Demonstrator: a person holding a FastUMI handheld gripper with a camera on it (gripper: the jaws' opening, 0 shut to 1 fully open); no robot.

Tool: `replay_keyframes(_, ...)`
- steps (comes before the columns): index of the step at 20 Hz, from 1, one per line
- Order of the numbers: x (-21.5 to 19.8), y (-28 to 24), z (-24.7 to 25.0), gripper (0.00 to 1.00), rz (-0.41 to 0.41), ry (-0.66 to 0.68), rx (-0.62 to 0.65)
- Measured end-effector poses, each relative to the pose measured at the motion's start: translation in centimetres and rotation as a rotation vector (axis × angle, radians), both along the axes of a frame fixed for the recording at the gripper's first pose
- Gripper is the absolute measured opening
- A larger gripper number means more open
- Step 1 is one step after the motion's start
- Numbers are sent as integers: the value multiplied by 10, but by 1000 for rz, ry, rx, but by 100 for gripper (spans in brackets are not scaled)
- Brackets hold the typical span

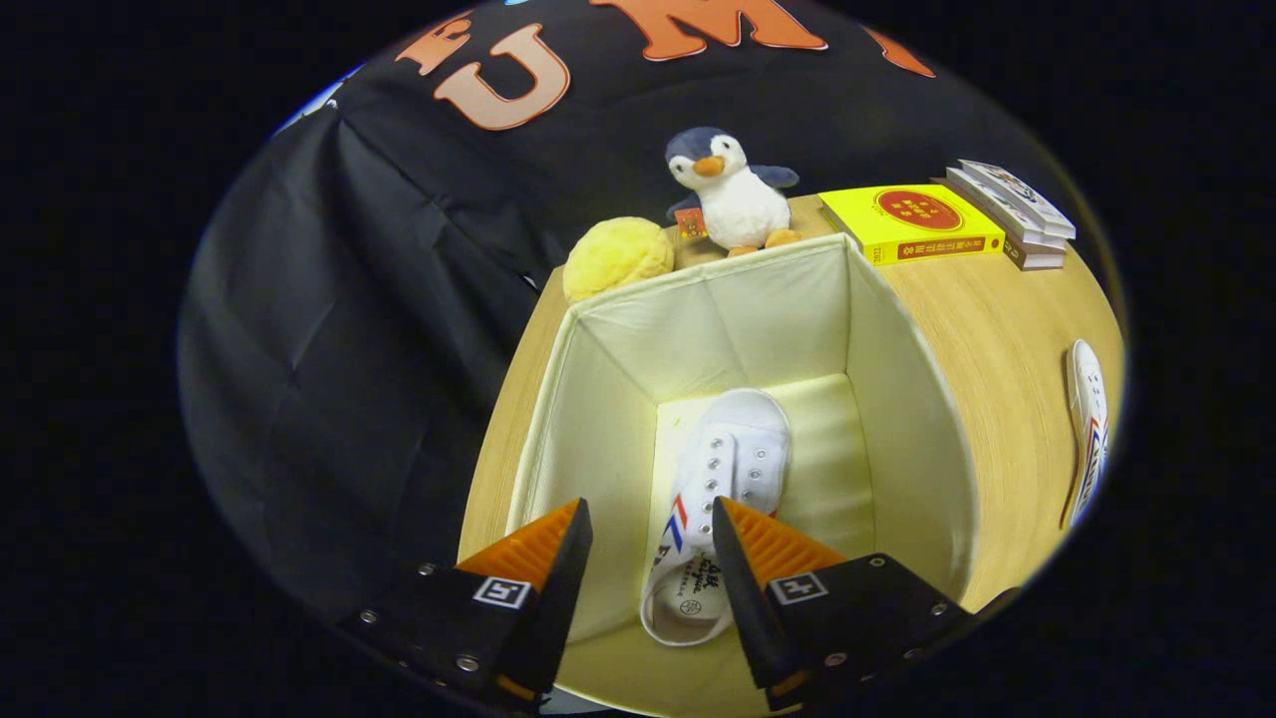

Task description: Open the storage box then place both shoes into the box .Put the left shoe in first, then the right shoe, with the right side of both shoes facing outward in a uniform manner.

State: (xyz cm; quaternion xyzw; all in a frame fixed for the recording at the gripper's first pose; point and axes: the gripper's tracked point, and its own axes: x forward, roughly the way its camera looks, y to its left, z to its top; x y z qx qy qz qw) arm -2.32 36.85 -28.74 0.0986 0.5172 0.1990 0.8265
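While held above the open storage box (902, 399), gripper (650, 524) seen with both orange fingers (538, 543) spread apart, gripping nothing. Between the fingers and a little beyond them, deep on the floor of the box, one white shoe (713, 499) lying with its top up, lace eyelets and red-blue stripes visible, toe pointing away from the fingers, heel end nearest to them. Cannot tell whether the right finger touches the shoe or only hangs over it. Box walls cream-coloured, standing upright around the shoe, top fully open. Far to the right of the right finger, outside the box, second white shoe (1087, 439) resting on the wooden table (987, 329), well apart from the box wall. Beyond the box, just behind its far wall, yellow plush ball (616, 257) and plush penguin (728, 194) standing beside each other. Further right of the penguin, yellow book (912, 224) lying flat, and next to it a small stack of books (1012, 209). Left of the box, black cloth wall hanging down in folds.
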Motion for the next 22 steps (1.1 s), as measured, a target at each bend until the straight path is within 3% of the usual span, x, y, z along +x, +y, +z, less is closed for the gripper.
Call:
replay_keyframes(1,2,-4,7,84,-10,-6,17)
replay_keyframes(3,9,-16,20,98,-29,-34,33)
replay_keyframes(11,36,-104,62,99,-119,-143,34)
replay_keyframes(22,59,-302,62,99,-310,-152,-61)
